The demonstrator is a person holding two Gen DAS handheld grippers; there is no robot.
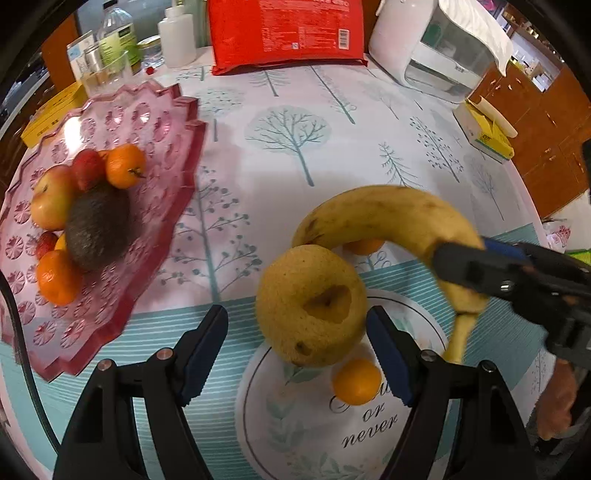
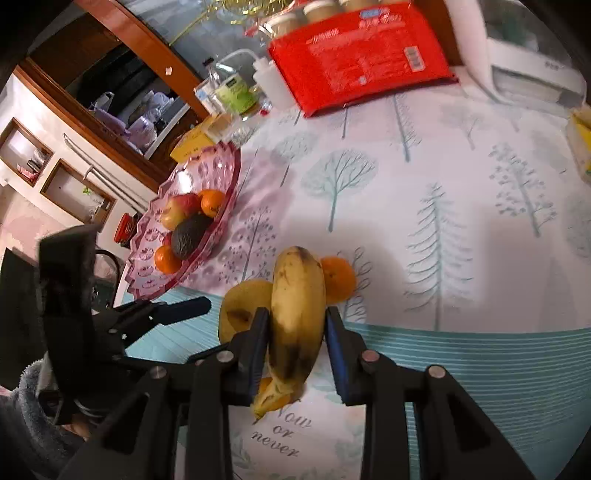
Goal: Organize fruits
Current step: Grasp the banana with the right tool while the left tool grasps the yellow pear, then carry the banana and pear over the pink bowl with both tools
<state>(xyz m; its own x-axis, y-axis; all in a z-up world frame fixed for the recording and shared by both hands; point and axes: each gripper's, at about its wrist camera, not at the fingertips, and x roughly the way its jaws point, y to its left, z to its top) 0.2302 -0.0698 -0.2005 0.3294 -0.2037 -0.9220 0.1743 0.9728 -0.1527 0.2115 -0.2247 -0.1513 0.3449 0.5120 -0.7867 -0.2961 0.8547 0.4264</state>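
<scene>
Open tablecloth point(image 1: 295, 155) between pink tray point(image 1: 162, 122) and the fruit cluster: clear passage. Obstacles: yellow pear point(image 1: 310, 306), banana point(image 1: 388, 218), two oranges point(image 1: 356, 382) crowded together. Far edge blocked by red packet point(image 1: 284, 33), bottles point(image 1: 176, 37), white appliance point(image 1: 417, 48). Tray centre piled with fruit; its near rim apparently free.

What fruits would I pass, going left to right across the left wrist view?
Apple → avocado → pear → banana, held by the right claw.
</scene>
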